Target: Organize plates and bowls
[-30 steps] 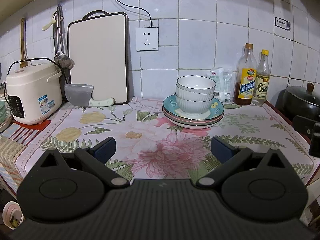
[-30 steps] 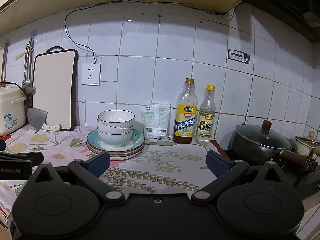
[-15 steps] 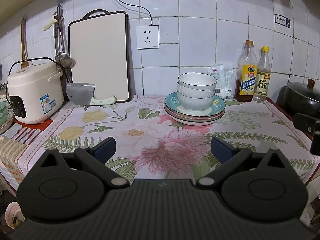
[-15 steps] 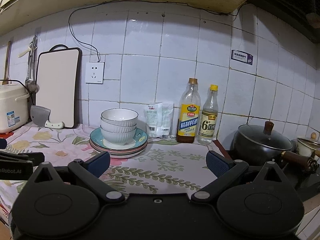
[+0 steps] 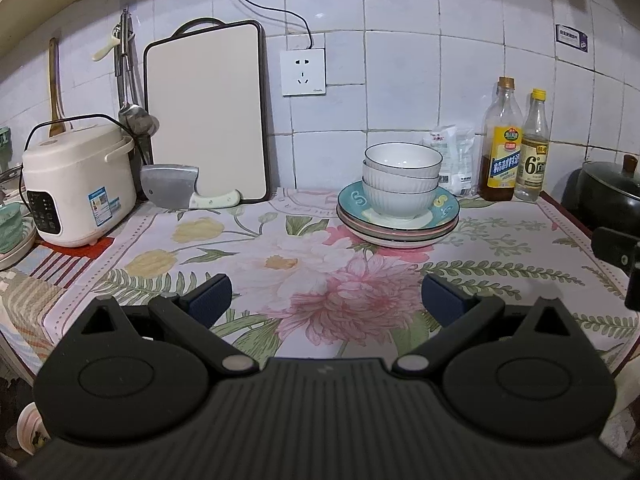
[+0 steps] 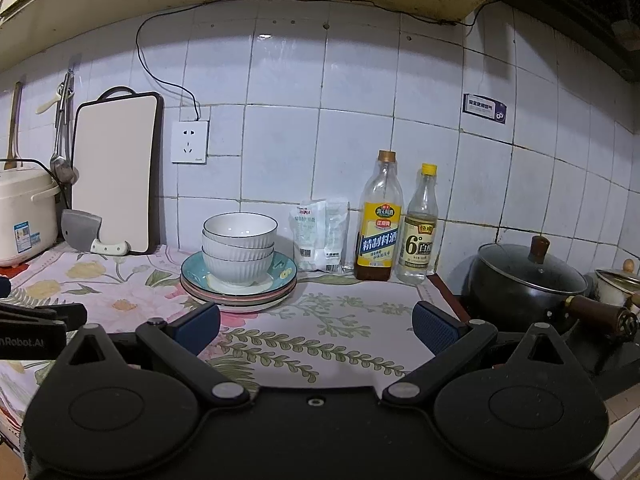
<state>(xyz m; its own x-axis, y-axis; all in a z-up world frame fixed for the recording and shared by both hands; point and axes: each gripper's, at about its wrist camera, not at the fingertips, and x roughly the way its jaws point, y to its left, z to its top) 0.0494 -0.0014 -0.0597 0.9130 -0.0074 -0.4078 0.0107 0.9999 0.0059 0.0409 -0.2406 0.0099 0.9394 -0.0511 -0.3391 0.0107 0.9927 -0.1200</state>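
Floral cloth [image 5: 304, 264] lies bare between both spread, empty grippers [image 5: 326, 300] [image 6: 316, 326] and stacked bowls [image 5: 402, 184].

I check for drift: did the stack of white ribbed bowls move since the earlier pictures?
No. The stack of white ribbed bowls sits centred on the teal plate, as before; only the camera shifted.

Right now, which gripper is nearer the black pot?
Right. The right gripper has the pot just off its right finger; the left gripper sits farther left, facing the bowls.
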